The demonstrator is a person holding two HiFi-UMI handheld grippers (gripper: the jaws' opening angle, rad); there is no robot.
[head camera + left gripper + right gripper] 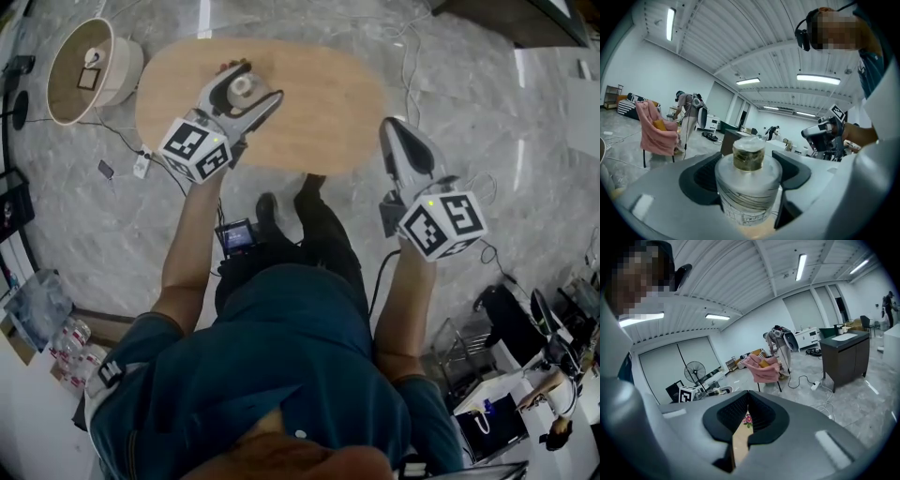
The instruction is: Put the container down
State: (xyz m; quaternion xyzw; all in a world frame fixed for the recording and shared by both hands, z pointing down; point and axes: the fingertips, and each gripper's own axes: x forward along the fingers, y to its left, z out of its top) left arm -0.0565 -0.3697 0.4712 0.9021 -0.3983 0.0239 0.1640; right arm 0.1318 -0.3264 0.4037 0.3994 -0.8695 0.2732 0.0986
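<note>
A frosted glass container (pixel 241 89) with a gold neck and a clear cap sits between the pads of my left gripper (pixel 253 82), which is shut on it. It is held over the left part of an oval wooden table (pixel 319 103). In the left gripper view the container (pixel 747 180) fills the gap between the jaws of the left gripper (pixel 747 174), and the view points up at the ceiling. My right gripper (pixel 392 131) hovers at the table's right end, jaws together with nothing between them. Only a thin slit shows between the jaws of that right gripper (pixel 747 411).
A round beige drum-shaped object (pixel 89 70) stands on the marble floor left of the table, with cables and a power strip (pixel 141 165) near it. A pink-draped chair (pixel 761 369), a fan (pixel 695 369) and a dark cabinet (pixel 843 357) stand farther off.
</note>
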